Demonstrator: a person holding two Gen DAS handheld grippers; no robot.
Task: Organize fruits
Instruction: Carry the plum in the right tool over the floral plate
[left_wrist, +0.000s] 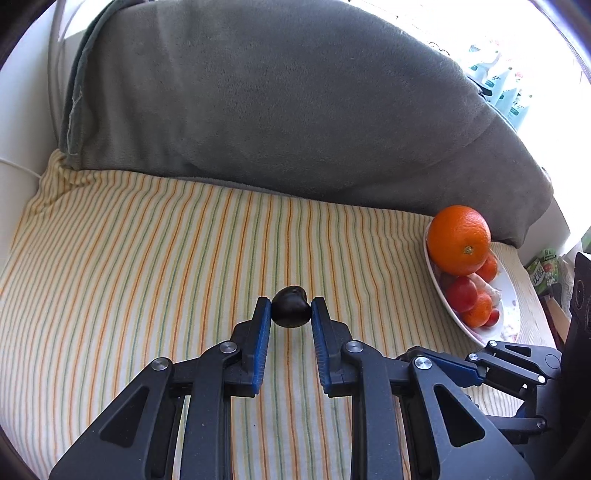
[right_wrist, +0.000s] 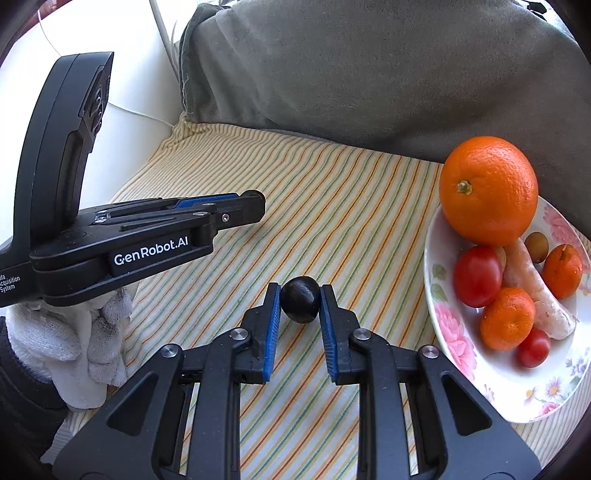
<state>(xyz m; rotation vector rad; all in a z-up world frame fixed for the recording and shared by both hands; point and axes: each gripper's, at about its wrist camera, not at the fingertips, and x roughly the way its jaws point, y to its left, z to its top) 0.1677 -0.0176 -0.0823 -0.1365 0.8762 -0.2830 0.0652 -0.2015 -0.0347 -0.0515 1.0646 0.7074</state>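
Striped cloth (right_wrist: 332, 206) over a cushioned seat, grey blanket (left_wrist: 277, 110) behind | left claw (left_wrist: 291, 308) clamped on a dark fruit (left_wrist: 290, 307); right claw (right_wrist: 300, 301) clamped on another dark plum-like fruit (right_wrist: 300, 300) | floral plate (right_wrist: 443, 332) right; orange (right_wrist: 487, 190) atop tomatoes, mandarins

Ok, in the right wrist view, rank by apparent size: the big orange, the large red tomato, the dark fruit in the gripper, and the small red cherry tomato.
1. Big round orange, clearly largest.
2. Large red tomato.
3. Dark glossy round fruit in the right gripper; it sits nearer the camera, so its true rank is unsure.
4. Small red cherry tomato.
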